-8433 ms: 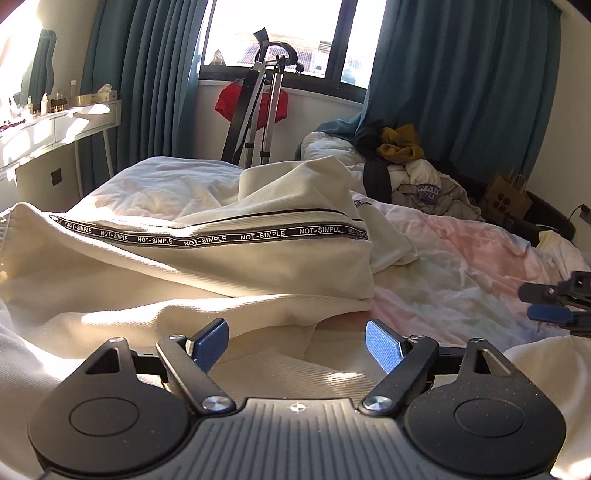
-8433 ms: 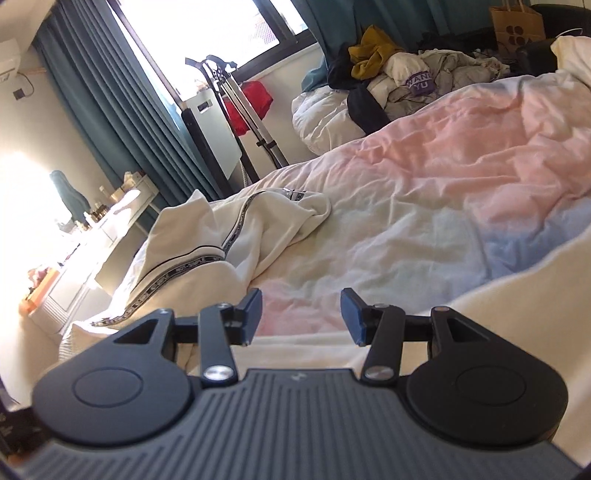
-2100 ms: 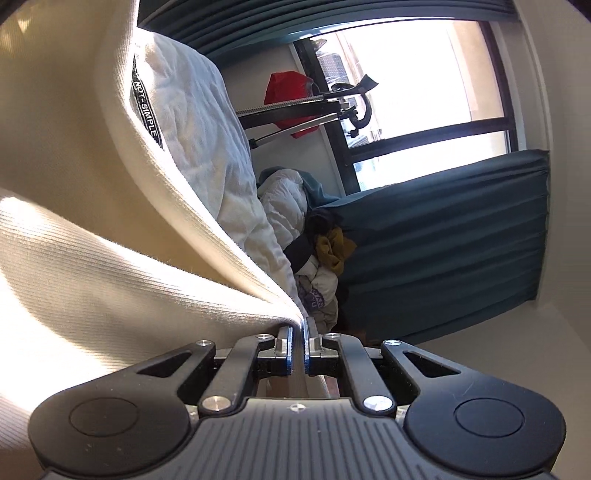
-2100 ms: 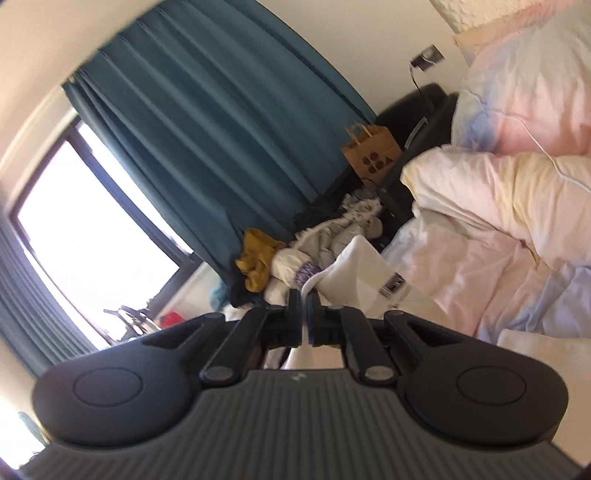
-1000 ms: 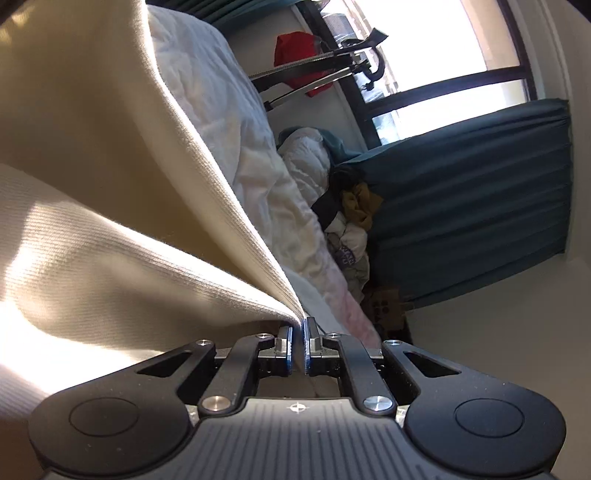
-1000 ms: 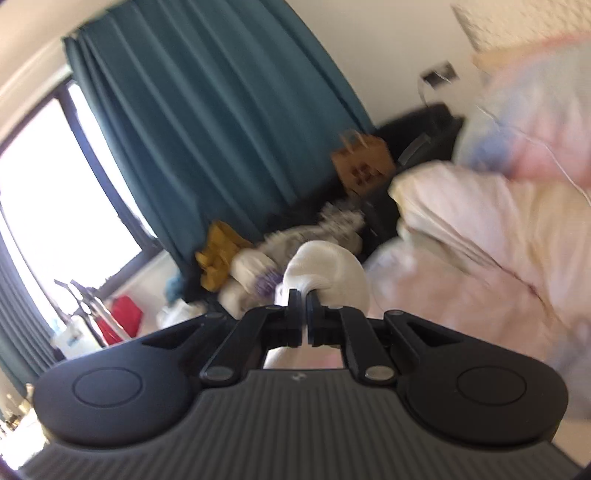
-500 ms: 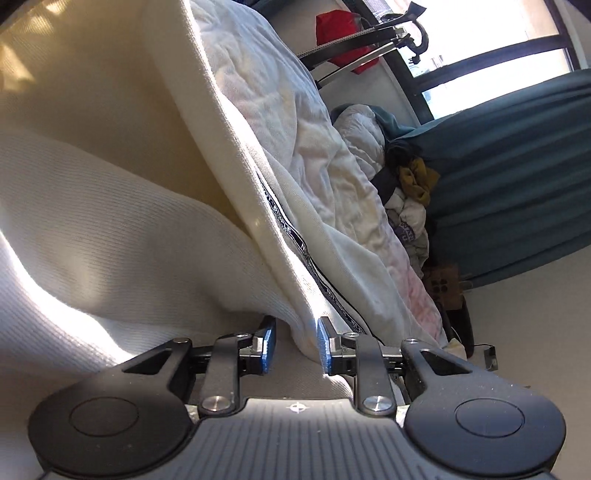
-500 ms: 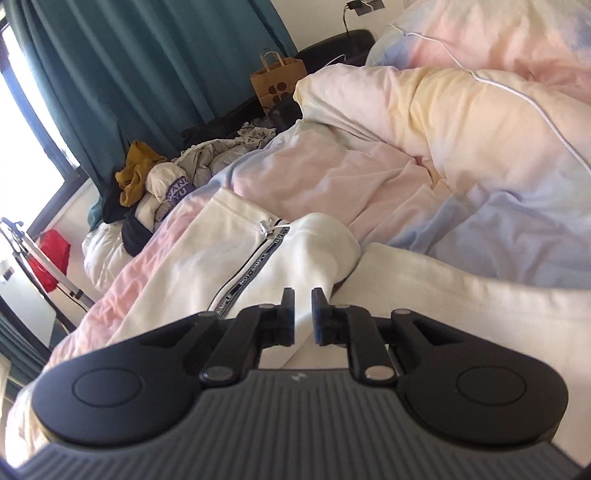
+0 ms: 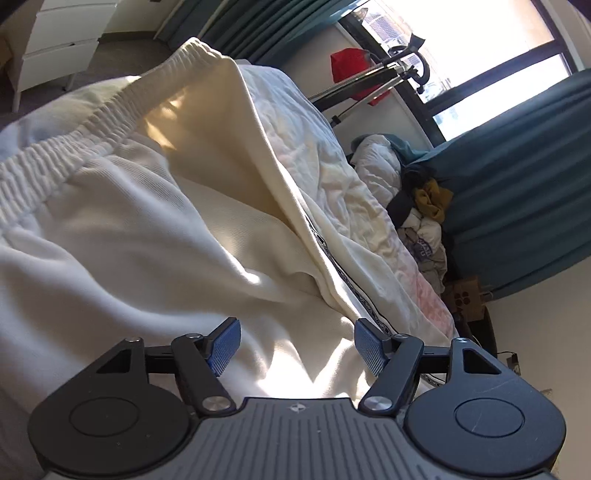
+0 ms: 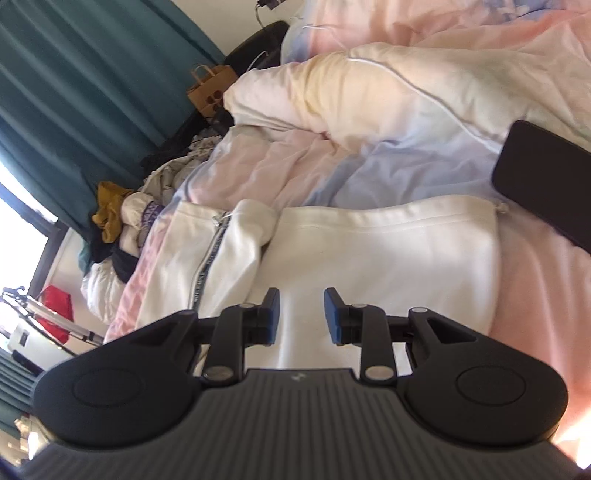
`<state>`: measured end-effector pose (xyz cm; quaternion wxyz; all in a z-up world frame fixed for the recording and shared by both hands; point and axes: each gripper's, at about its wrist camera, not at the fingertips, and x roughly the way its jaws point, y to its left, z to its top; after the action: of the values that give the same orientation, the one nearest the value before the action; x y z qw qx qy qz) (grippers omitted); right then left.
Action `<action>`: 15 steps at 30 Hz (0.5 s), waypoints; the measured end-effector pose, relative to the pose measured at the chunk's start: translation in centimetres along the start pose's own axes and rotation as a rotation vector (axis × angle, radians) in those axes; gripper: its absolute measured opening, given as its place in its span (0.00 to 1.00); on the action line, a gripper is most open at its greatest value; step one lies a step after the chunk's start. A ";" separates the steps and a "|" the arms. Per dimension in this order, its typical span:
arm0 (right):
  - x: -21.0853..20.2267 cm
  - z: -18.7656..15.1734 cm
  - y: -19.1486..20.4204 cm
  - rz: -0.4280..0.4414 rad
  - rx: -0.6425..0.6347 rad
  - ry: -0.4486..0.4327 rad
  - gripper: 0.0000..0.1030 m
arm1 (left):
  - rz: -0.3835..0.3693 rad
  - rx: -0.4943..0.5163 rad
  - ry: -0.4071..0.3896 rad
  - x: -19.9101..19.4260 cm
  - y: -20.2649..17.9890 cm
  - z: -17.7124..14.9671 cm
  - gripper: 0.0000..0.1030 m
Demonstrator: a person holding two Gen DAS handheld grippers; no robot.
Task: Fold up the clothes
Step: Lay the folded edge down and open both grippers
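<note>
Cream trousers (image 9: 155,236) on bed (image 10: 424,155), one leg doubled over, stripe (image 10: 210,254) outward. Left gripper (image 9: 295,345) spread wide above cloth, right gripper (image 10: 299,314) parted, gripping nothing.

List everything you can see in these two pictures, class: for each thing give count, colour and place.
Trousers: one, cream, black lettered side stripe, spread on the bed.
Duvet: one, pink, blue and yellow, on the bed.
Clothes pile: one, mixed colours, far end of bed.
Curtains: teal, by the window.
Paper bag: one, brown, by the curtain.
Red bag: one, under the window.
Drawers: white, far left.
Black flat object: one, on the duvet.
Left gripper: open, above the trousers.
Right gripper: open, above the trousers.
</note>
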<state>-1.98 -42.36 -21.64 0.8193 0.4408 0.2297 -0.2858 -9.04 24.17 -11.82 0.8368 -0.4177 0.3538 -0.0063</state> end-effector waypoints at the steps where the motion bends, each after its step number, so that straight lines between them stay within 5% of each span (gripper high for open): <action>1: 0.0 0.1 -0.5 -0.014 0.008 0.013 0.29 | 0.015 -0.019 -0.012 -1.6 0.6 0.2 0.78; 8: -1.4 -0.1 -2.9 -0.010 0.068 0.060 0.29 | 0.094 -0.190 -0.088 -9.5 5.5 0.7 0.80; 15: -2.9 0.4 -6.7 -0.136 0.237 0.003 0.29 | 0.157 -0.378 -0.135 -13.4 10.7 0.4 0.80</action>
<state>-8.55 -44.90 -23.59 0.7400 0.5182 0.2251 -0.3651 -21.90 35.50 -11.29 0.7633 -0.5378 0.3234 0.1532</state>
